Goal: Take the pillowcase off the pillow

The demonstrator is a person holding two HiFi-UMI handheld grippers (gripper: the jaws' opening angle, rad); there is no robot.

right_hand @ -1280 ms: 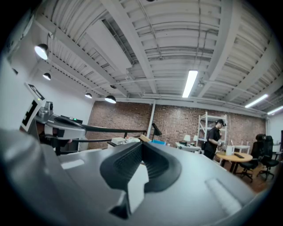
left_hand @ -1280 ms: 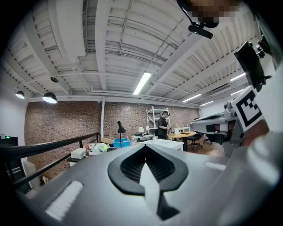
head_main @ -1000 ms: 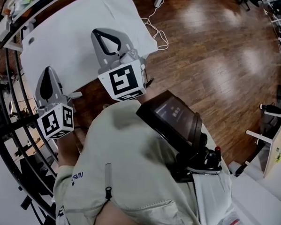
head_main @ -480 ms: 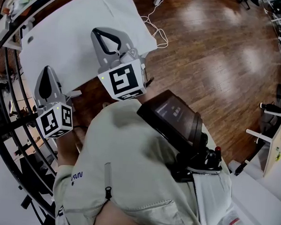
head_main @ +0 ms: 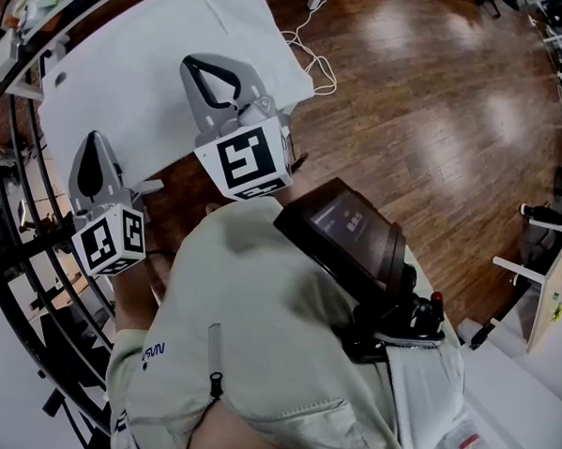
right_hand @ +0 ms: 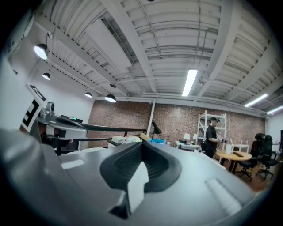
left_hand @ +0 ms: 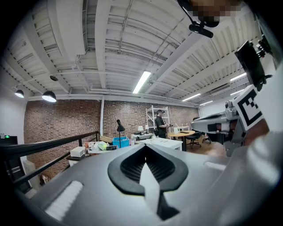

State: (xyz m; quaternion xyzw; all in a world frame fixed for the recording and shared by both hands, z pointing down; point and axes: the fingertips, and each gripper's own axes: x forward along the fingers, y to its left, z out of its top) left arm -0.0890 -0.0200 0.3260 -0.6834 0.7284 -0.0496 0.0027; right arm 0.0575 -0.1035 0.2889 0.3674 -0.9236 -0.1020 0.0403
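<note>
In the head view a large white cloth-covered surface [head_main: 129, 70] lies at the upper left; I cannot tell pillow from pillowcase on it. My right gripper [head_main: 207, 67] hangs over its near edge, shut and empty. My left gripper [head_main: 95, 146] is lower left, by the black railing, also shut with nothing in it. In the left gripper view the left gripper [left_hand: 145, 149] has its jaws pressed together and points level into the room. The right gripper view shows the right gripper [right_hand: 141, 146] closed the same way. Neither gripper touches the white cloth.
A black railing [head_main: 17, 243] curves along the left. White cables [head_main: 310, 59] lie on the wooden floor [head_main: 437, 114] beside the white surface. A dark screen device [head_main: 342, 233] hangs on my chest. Far off, a person [left_hand: 160, 124] stands by shelves and tables.
</note>
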